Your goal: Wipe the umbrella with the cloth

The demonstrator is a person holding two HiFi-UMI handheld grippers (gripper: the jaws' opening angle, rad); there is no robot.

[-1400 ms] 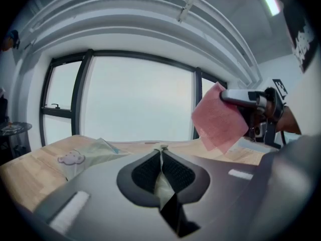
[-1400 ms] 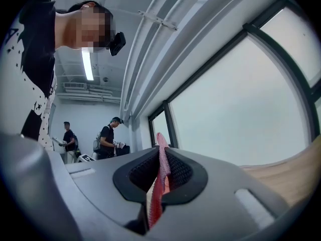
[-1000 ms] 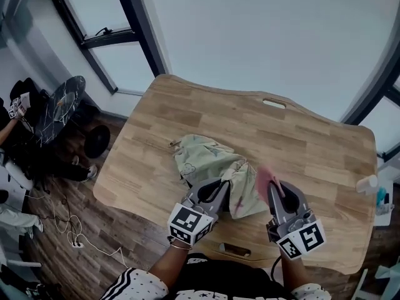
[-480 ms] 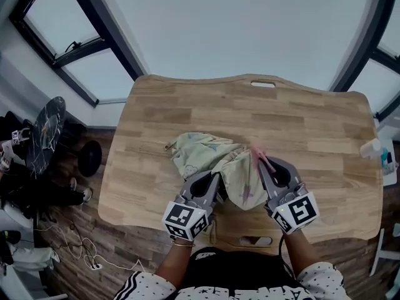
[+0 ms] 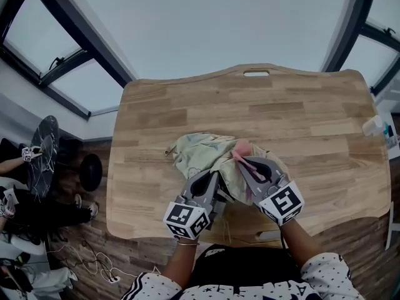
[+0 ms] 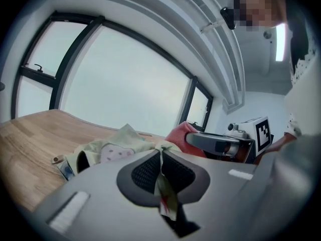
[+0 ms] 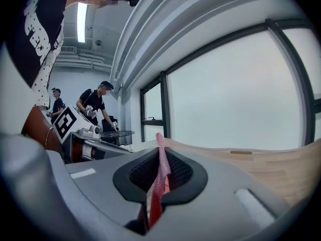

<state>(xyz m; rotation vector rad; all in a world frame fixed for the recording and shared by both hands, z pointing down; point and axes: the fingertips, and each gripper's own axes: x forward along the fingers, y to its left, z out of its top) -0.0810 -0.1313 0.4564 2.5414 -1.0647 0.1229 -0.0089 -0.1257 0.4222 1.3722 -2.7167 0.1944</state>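
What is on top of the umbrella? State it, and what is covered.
The pink cloth, pinched in the right gripper, sits over the pale green umbrella. The left gripper pinches a fold of its fabric. The grippers hide the umbrella's near part and any contact.

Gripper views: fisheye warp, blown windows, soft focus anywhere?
Left gripper view: heavy fisheye, dark corners, window frames bowed and panes washed out, near body of the left tool soft, pinched umbrella clearer. Right gripper view: same warp, ceiling strip light glares, pink cloth in the right tool sharp. Head view: table edges bow.
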